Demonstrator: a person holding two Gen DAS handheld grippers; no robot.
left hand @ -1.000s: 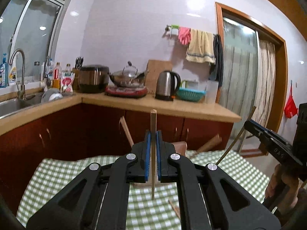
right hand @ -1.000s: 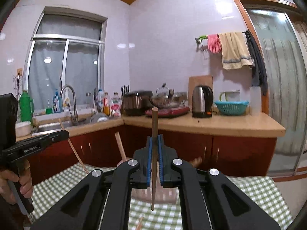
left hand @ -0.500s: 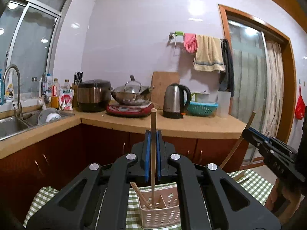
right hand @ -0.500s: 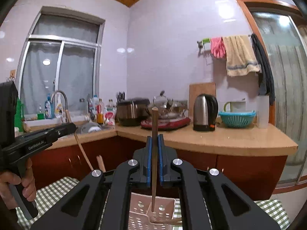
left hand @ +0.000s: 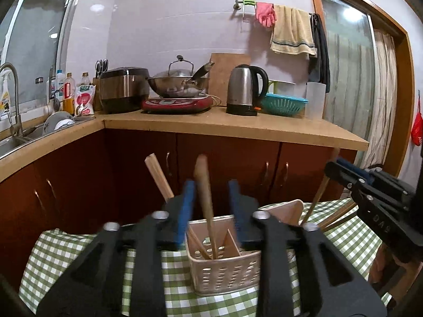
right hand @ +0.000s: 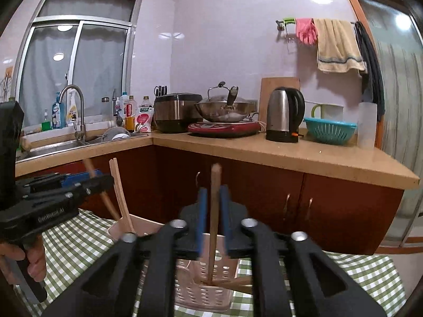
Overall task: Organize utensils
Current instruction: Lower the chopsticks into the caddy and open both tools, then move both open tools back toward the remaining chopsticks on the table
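Both grippers have sunk to the basket (left hand: pixel 224 272), jaws opening off each chopstick (left hand: pixel 207 206). Light, stiff, slippery sticks; pinch mid-shaft

My left wrist view looks forward along the left black claw with blue pads (left hand: pixel 210 206), slightly downward, close above the perforated beige plastic utensil caddy (left hand: pixel 224 272). My right wrist view does likewise from the caddy's other side. Both share the tan kitchen counter (right hand: pixel 277 153) ahead and each other's claw.

Wooden chopstick (left hand: pixel 207 211), perforated matt plastic basket (left hand: pixel 224 274)
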